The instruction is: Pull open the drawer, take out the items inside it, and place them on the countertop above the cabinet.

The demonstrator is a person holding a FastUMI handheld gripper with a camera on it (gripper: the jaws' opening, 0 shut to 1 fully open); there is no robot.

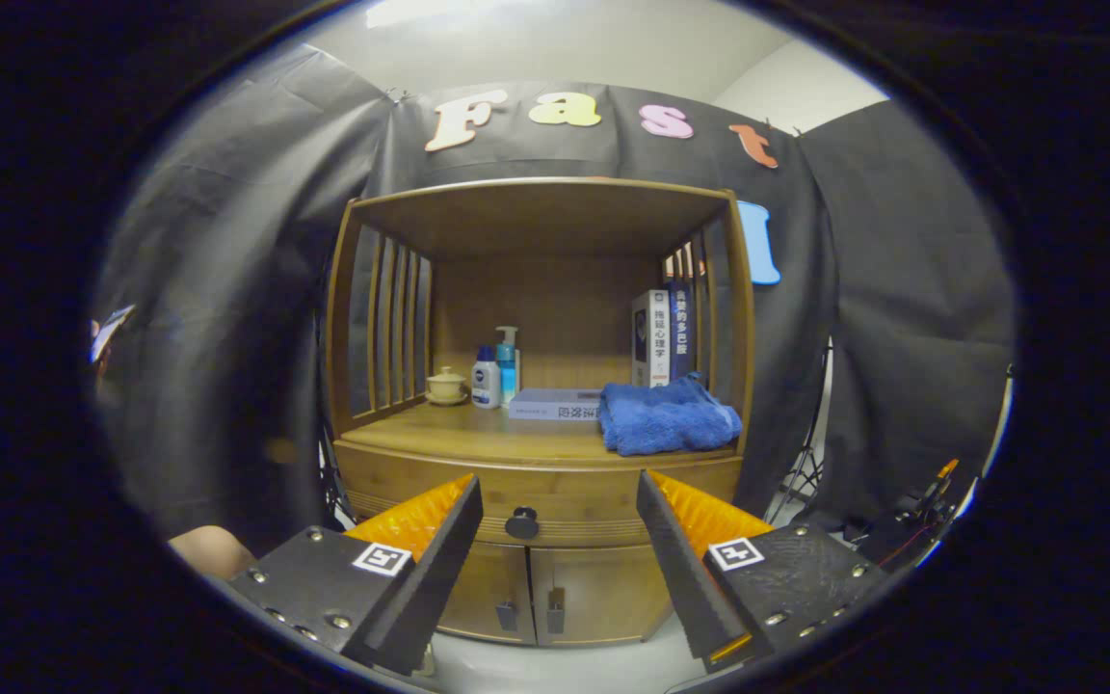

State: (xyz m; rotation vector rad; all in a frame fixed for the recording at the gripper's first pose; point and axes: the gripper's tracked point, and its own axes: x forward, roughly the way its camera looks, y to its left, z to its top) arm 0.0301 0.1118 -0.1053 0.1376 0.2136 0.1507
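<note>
Gripper [560, 496] fingers spread (nothing held), drawer knob [522, 522] beyond.

Cabinet [541, 453] is wood, bamboo-like grain, satin finish; slatted sides and countertop [478, 439] the same. Drawer [555, 501] front is matching wood with a dark, smooth round knob [522, 523]. Blue towel [666, 416] is plush terry cloth, matt and nubby. Lidded cup [445, 386] looks glazed ceramic, slight gloss. Two bottles [495, 378] are smooth plastic. Books [663, 336] have glossy paper covers. Gripper [560, 525] is spread wide apart, holding nothing; its finger pads [415, 516] have a ridged texture, bodies matt.
</note>
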